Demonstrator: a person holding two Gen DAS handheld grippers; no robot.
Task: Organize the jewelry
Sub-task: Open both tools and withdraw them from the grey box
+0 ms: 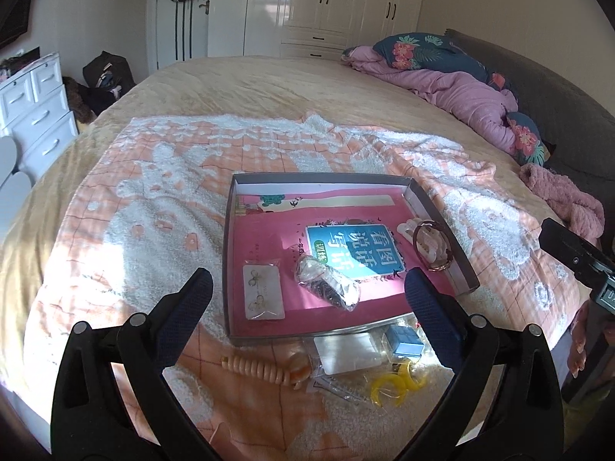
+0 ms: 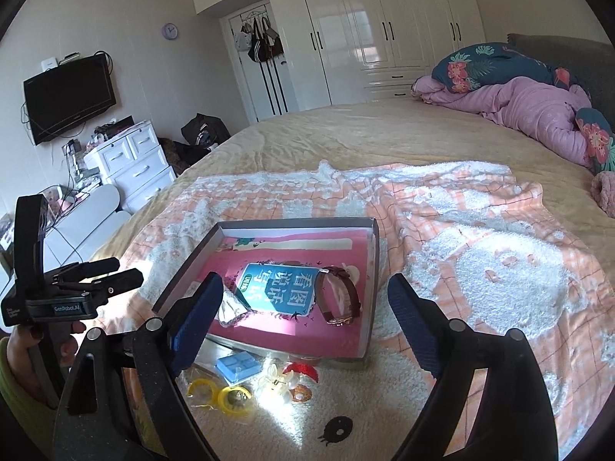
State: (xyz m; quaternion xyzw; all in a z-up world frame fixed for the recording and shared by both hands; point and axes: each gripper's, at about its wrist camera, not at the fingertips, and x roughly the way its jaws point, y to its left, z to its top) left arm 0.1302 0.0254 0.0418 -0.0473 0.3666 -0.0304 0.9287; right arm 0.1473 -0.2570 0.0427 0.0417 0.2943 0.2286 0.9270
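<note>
Left wrist view: a shallow grey tray (image 1: 465, 269) sits on a bed; every place below is given relative to this tray.
Tray lining: one pink book cover with a blue label (image 1: 353, 249) lies flat inside.
Inside the tray, counted: one white card of earrings (image 1: 264, 295) at the near left corner; one clear bag of dark beads (image 1: 326, 286) near the middle; one brown-strapped watch (image 1: 432, 246) against the right wall, with a white clip (image 1: 407, 228) just behind it.
Outside the tray, counted: along the near wall lie one peach coiled hair tie (image 1: 257, 368), one flat clear packet (image 1: 346, 353), one small blue box (image 1: 403, 342) and two yellow hoops (image 1: 396, 384).
Left gripper (image 1: 307, 296): jaws spread wide and holding nothing, angled down over the tray's near edge.
Right gripper (image 2: 303, 315): jaws wide apart and empty, angled down over the tray's near right corner.
Hand: part of a hand (image 2: 23, 345) grips the left tool's handle, left of the tray in the right wrist view.
Surface: an orange-and-white terry blanket (image 1: 161, 199) under the tray, spread on a beige bedspread (image 1: 269, 80).
Room: a pink quilt (image 1: 469, 96) far right of the tray; white wardrobes (image 1: 326, 4) beyond it; a white drawer unit (image 2: 130, 161) and a wall television (image 2: 69, 96) far left.
</note>
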